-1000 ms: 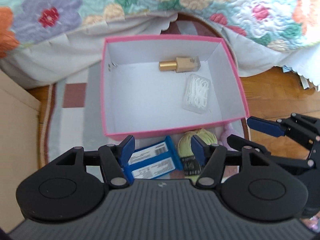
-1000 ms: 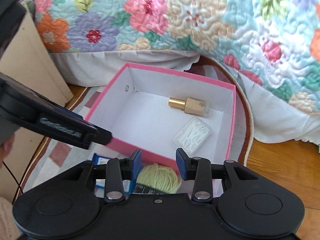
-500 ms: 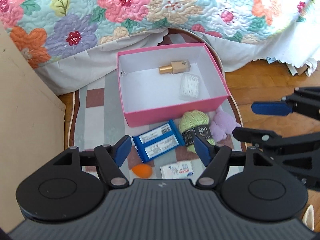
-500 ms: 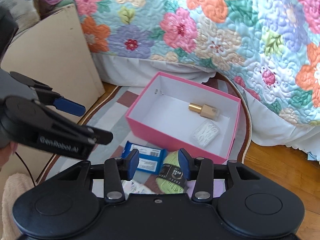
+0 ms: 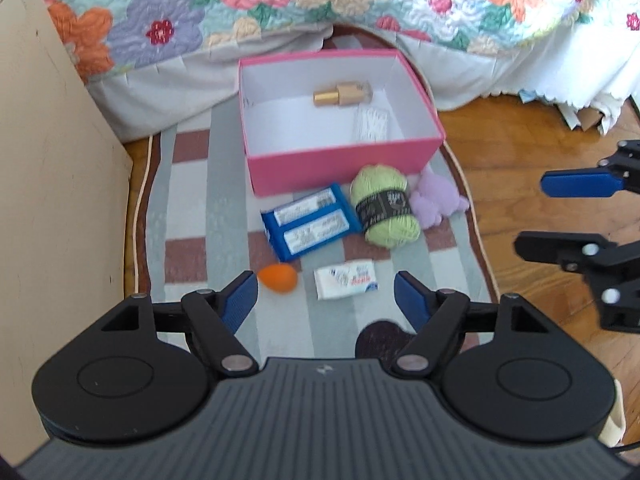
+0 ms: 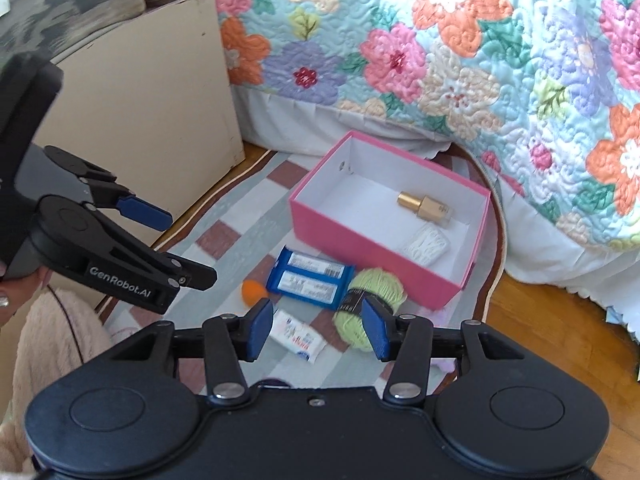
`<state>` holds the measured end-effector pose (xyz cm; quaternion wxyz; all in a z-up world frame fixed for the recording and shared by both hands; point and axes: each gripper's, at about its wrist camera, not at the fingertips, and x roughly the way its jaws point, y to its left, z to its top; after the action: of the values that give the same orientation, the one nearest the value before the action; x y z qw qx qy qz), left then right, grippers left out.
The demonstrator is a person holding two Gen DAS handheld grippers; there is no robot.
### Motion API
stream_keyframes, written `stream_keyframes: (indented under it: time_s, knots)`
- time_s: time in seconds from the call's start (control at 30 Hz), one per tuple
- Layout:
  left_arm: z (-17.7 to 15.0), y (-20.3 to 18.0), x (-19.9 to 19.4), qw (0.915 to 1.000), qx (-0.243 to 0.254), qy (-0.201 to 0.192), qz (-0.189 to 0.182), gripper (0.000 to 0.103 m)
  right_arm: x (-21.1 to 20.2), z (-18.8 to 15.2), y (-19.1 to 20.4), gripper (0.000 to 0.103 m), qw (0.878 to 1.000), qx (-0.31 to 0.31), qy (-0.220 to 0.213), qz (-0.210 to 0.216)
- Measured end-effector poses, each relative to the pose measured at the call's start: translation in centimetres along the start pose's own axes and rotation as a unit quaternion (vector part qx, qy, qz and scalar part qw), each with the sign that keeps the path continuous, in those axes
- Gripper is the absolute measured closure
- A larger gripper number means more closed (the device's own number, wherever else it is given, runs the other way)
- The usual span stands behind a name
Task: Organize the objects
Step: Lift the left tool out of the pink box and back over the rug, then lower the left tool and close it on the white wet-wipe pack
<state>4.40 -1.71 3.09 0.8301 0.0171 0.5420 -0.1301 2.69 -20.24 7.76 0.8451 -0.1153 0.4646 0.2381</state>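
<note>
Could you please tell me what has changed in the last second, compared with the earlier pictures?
Both grippers have pulled back and up from the pink box. The left gripper and right gripper are opening their jaws, with nothing between them. The gold bottle, clear packet, yarn and blue pack stayed put.

Open air above the pink box [image 5: 340, 168]; cabinet [image 5: 52, 184] walls its left side.

A: How did the left gripper [image 5: 326, 294] stand?
B: It pointed steeply downward, jaws opening, nothing between its blue pads.
A: And the right gripper [image 6: 318, 326]?
B: Also angled down, jaws narrower but opening, empty; both hung side by side, well apart
</note>
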Motion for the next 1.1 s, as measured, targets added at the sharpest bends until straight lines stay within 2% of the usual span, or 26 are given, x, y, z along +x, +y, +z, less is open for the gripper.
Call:
stream_keyframes:
  time_s: [0.13, 0.4, 0.7, 0.8, 1.1]
  knots:
    - [-1.3, 0.2, 0.4, 0.9999, -0.001, 0.009, 0.008, 0.029, -0.2, -1.2, 0.3, 0.046, 1.0, -0.005, 0.01, 0.004]
    - [-2.6, 0.3, 1.2, 0.9998, 0.0, 0.02, 0.002, 0.025, 0.5, -3.3, 0.8, 0.029, 0.999, -0.003, 0.013, 0.032]
    - [-3.5, 0.4, 3.7, 0.9992, -0.001, 0.041, -0.006, 0.018, 3.9, -5.2, 1.4, 0.024, 0.997, 0.008, 0.032, 0.069]
    - [-3.6, 0.7, 4.8, 0.9988, -0.004, 0.048, -0.01, 0.016, 5.3, -5.6, 1.2, 0.018, 0.996, 0.02, 0.031, 0.076]
    - [-3.6, 1.1, 8.7, 0.9976, -0.006, 0.065, -0.023, 0.007, 9.8, -6.6, 0.9, 0.017, 0.993, 0.032, 0.059, 0.093]
